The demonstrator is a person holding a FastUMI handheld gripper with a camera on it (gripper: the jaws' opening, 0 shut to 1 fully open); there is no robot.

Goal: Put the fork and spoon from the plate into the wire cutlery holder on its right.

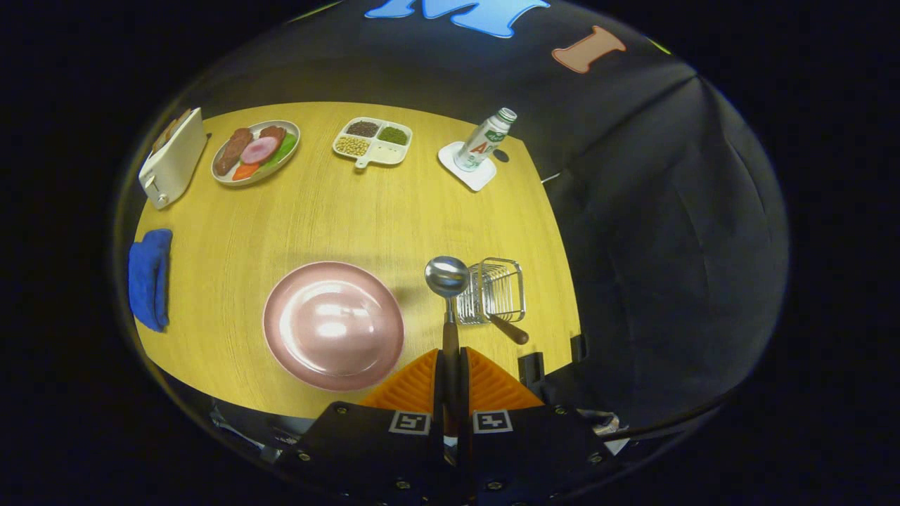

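Gripper point(450, 383) clamped on wooden handle of steel spoon point(447, 275), bowl raised at frame centre, just left of wire cutlery holder point(496, 289). Fork's brown handle point(509, 329) already protruding from holder. Pink plate point(333, 325) bare, lower left. Left: dropping spoon in.

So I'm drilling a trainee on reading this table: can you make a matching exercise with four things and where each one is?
Things:
1. spoon
2. pink plate
3. bottle
4. blue cloth

Places:
A. on a white coaster, far side of the table
B. clamped by its handle in the gripper
C. near the toaster, at the table's edge
D. bare, beside the wire cutlery holder

Pairs: 1-B, 2-D, 3-A, 4-C
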